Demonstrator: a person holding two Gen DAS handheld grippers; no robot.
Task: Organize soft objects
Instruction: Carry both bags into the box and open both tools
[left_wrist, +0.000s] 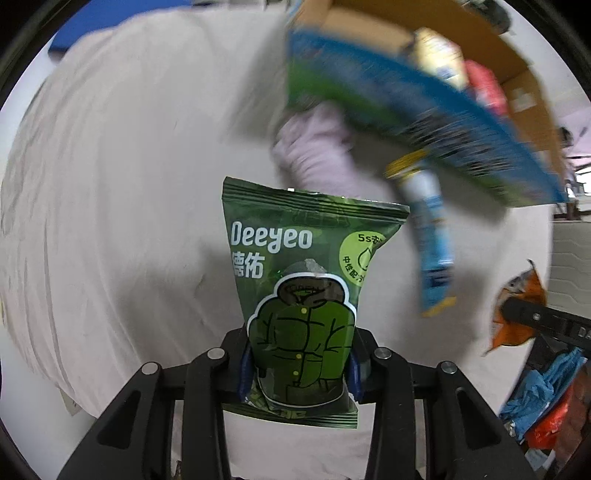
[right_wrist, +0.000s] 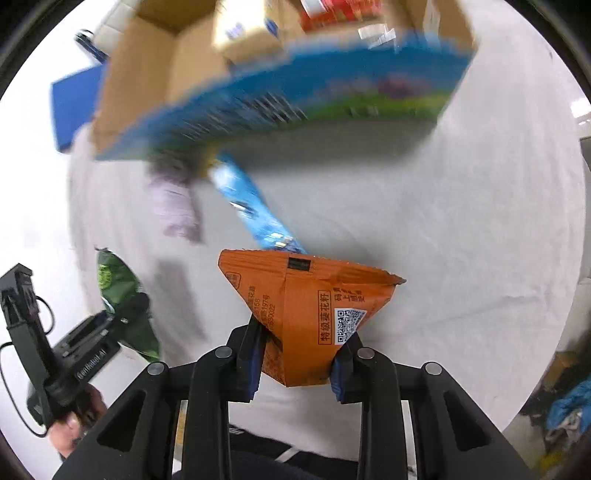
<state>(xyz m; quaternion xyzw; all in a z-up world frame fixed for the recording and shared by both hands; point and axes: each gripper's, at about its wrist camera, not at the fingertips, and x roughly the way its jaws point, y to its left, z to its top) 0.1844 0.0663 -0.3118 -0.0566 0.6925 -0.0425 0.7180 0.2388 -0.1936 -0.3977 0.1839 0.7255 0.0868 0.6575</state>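
Green foil fills the near part of the left wrist view: the left gripper (left_wrist: 298, 363) is clamped on the lower half of a green Deeyeo packet (left_wrist: 301, 295), its blue-padded fingers (left_wrist: 244, 369) pressing either side of the printed jacket drawing. The packet stands upright between them, lifted off the white cloth (left_wrist: 129, 203) that covers the table.

On the right wrist view, the right gripper (right_wrist: 301, 363) grips an orange snack packet (right_wrist: 306, 314) by its narrow lower end, so the packet fans out wide toward its crimped top edge, QR code facing the camera. It too is held above the cloth.

Each gripper shows at the edge of the other's view: the orange packet far right on the left camera, the green one at lower left on the right camera, well apart.

Farther out on the cloth lie a pale lilac soft bundle (left_wrist: 317, 147) and, just beside it, a long blue wrapped packet (left_wrist: 430, 236), both blurred. Their far ends reach under the side of a cardboard box (left_wrist: 424, 110) with a blue and green printed outer wall. The box is open, and inside it sit a pale yellowish pack (left_wrist: 441, 59) and a pink-red pack (left_wrist: 484, 88), too smeared to read.
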